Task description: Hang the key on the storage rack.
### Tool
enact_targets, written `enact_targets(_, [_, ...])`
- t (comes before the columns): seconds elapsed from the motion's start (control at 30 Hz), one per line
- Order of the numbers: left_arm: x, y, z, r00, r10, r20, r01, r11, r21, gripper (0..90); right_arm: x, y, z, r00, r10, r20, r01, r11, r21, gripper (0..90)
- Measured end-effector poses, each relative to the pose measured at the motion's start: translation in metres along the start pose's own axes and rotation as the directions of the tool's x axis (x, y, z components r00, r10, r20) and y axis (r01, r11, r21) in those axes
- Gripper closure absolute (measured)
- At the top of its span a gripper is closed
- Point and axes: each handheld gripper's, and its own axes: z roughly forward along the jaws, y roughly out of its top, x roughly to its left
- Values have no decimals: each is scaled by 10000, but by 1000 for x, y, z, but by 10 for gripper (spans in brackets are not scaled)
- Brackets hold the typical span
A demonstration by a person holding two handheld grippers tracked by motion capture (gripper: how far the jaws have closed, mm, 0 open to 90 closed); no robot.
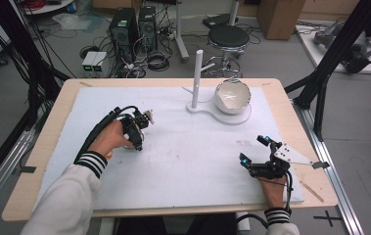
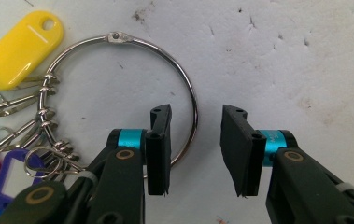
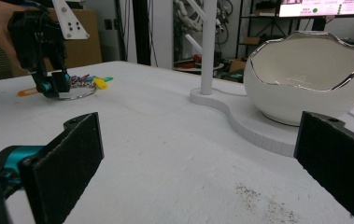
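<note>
- The table point(image 1: 36, 161) is a pale wood top with rounded corners, most of it covered by a white foam sheet point(image 1: 183, 161) that is pitted, scuffed and speckled with dark crumbs.
- A metal key ring point(image 2: 184, 88) lies flat on the sheet at the left side of the table, with a yellow tag point(image 2: 23, 49) and other coloured tags bunched on its left arc.
- The left gripper point(image 2: 195, 140) points down at the ring: its jaws straddle the ring's right arc with a gap on both sides, not yet pressing on the wire.
- The right gripper point(image 1: 255, 149) rests near the table's right front corner, jaws spread wide with nothing between them.
- At the far edge a white stand point(image 1: 197, 78) with a post shares its base with an eggshell-shaped white bowl point(image 1: 232, 95).
- Beyond the table: grey floor, computer towers point(image 1: 134, 27), tangled cables, a black stool point(image 1: 228, 36), cardboard boxes and black frame struts.
</note>
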Motion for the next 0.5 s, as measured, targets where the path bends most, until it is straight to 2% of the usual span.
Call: enact_targets(0.5, [0, 2, 5, 10000, 15, 41, -16, 9997, 227, 710, 0, 0, 0, 10000, 26, -19, -26, 10000, 43, 9])
